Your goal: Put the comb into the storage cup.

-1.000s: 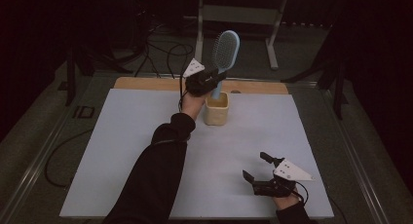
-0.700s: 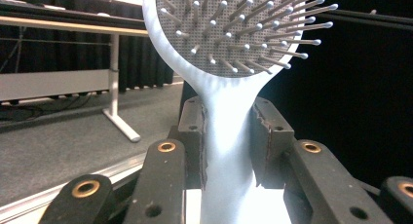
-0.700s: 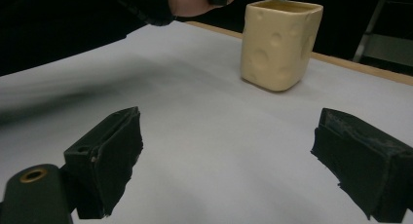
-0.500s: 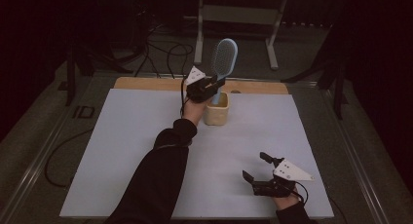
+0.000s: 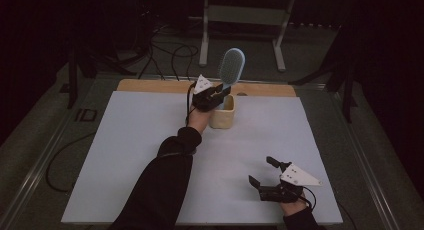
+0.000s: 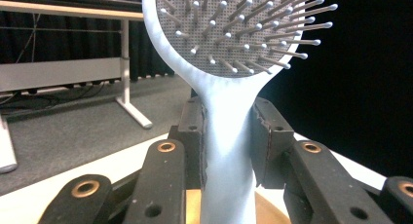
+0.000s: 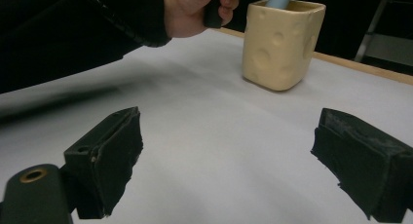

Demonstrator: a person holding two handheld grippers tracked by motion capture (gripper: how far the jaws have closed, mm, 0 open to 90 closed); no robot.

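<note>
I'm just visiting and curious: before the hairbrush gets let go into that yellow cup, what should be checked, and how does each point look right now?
1. Left gripper holds the hairbrush firmly: ok, both pads press on the handle.
2. Handle end is inside the cup: ok, the right gripper view shows the blue handle entering the cup's mouth.
3. Handle has reached the cup's bottom: cannot tell, the inside is hidden.
4. Cup stands upright on the white table: ok.
5. Right gripper is out of the way: ok, open, near the table's front edge, apart from the cup.
6. Brush will stay put once released: cannot tell; its head stands high above the rim.
</note>
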